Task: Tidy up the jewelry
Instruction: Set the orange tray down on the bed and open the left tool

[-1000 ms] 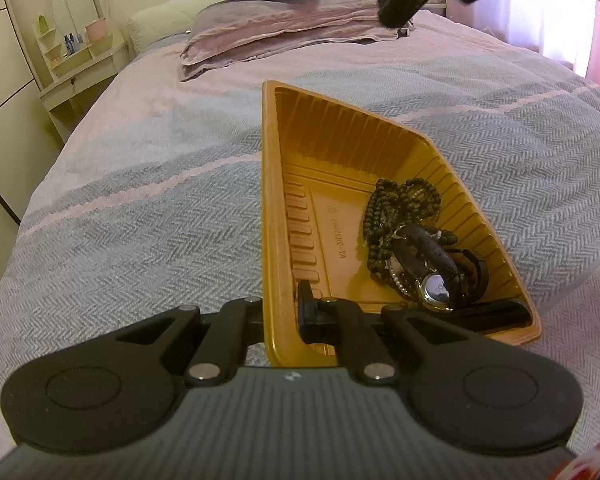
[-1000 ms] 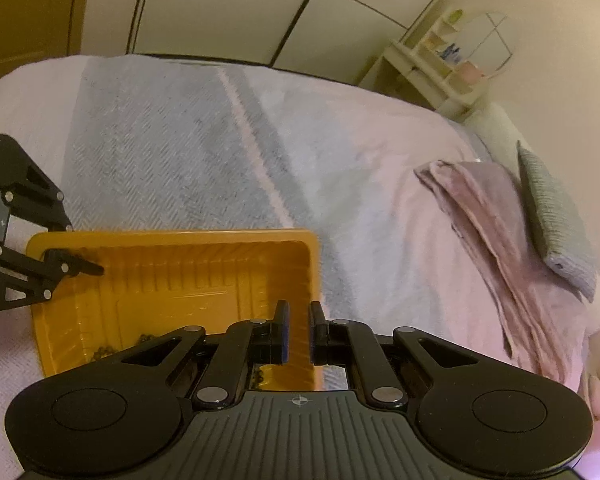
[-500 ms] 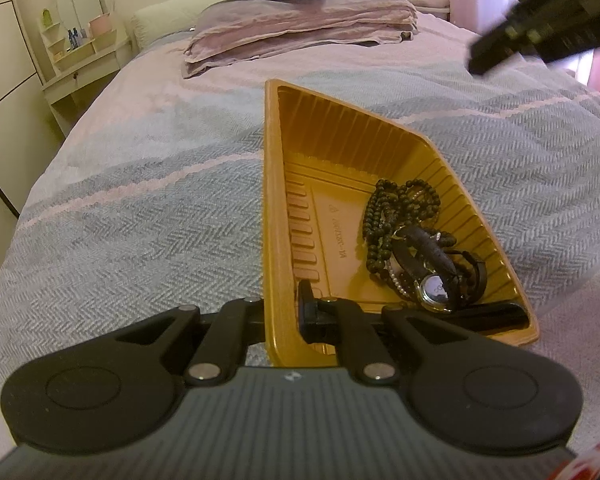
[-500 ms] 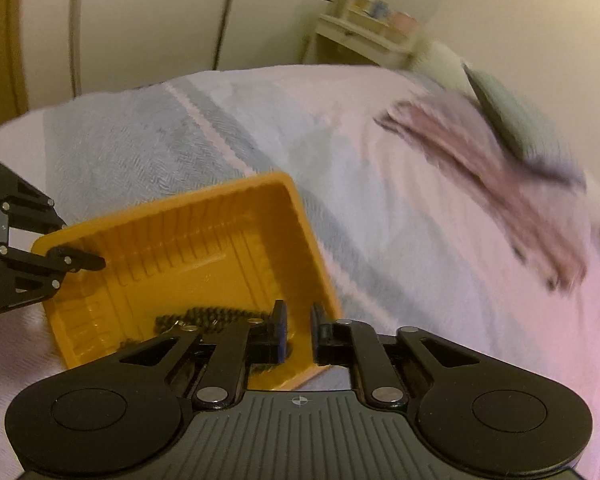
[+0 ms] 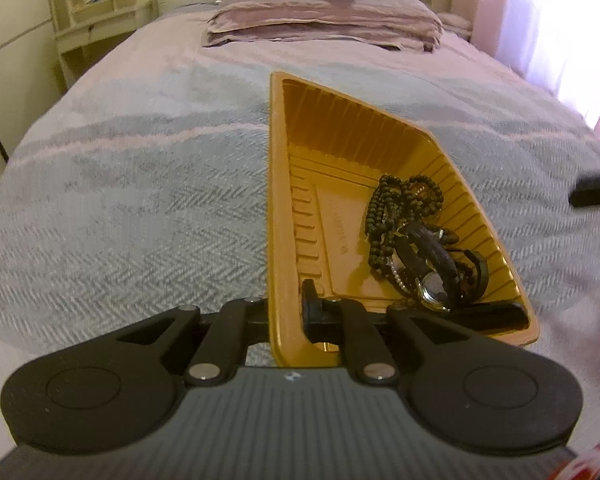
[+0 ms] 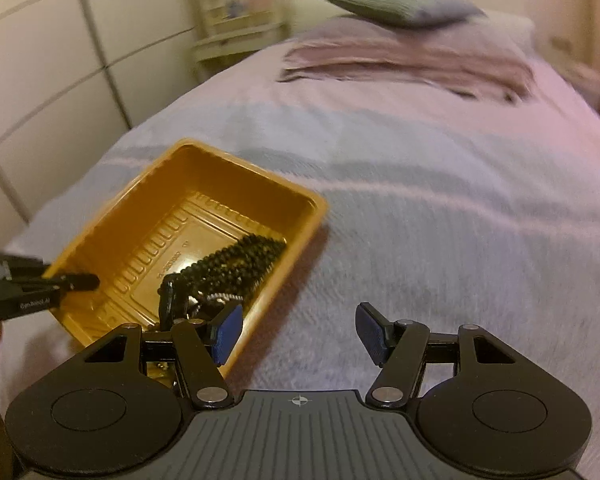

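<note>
Now clamped on the near wall of the shallow yellow plastic tray [image 5: 332,148]: left gripper [image 5: 286,300], one finger outside, one inside, jaws easing open yet pressing the wall. Just beyond the inside finger, heaped in the tray: black bead necklace [image 5: 396,204], dark-strapped wristwatch [image 5: 432,280]. Opening, nothing between: right gripper [image 6: 298,334], blue pads [image 6: 226,332] apart, tray beside its left finger, on the striped bedspread [image 6: 440,220].

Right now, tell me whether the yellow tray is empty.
Not empty: the yellow tray holds dark beads and a watch heaped in one corner.
</note>
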Available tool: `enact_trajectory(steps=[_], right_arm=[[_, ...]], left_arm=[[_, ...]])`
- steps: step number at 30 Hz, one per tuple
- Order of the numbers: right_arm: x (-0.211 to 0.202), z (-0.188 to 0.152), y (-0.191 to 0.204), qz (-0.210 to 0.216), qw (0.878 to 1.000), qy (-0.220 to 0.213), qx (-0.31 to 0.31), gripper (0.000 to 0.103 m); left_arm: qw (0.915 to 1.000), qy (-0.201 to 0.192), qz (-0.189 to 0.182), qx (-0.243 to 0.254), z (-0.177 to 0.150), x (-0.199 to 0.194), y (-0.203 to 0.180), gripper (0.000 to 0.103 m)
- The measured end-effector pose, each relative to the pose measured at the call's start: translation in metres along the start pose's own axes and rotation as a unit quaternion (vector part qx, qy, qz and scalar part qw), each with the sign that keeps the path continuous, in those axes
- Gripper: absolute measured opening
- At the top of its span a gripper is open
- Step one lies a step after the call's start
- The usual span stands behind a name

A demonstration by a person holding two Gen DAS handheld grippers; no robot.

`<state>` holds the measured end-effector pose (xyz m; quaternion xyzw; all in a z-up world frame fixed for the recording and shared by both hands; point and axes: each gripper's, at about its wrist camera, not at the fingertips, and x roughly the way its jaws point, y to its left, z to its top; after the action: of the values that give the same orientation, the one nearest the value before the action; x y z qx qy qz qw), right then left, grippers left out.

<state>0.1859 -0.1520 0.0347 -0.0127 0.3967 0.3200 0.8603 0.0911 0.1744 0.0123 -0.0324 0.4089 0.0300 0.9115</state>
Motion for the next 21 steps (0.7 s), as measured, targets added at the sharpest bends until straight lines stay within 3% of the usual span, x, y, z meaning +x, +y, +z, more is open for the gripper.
enact_trajectory(steps=[6,11,15,18,21], right_arm=[[-0.007,-0.034,-0.020,0.024,0.994,-0.008,0.107,0.063],[-0.012,-0.059,-0.030,0.027,0.981,-0.021,0.188,0.063],[-0.022,-0.077,-0.033,0.007,0.973,-0.032,0.227,0.063],[-0.034,-0.091,-0.035,-0.015,0.964,-0.046,0.262,0.063],[-0.050,-0.101,-0.036,-0.038,0.955,-0.068,0.285,0.064]], left_arm=[[0.9985,-0.018,-0.015,-0.050,-0.006,-0.011,0.021,0.016],[0.9967,-0.035,-0.019,-0.071,-0.010,-0.028,0.033,0.021],[0.9945,-0.060,-0.015,-0.085,-0.015,-0.047,0.036,0.022],[0.9922,-0.078,-0.017,-0.096,-0.022,-0.064,0.033,0.034],[0.9903,-0.093,-0.021,-0.100,-0.027,-0.079,0.027,0.055]])
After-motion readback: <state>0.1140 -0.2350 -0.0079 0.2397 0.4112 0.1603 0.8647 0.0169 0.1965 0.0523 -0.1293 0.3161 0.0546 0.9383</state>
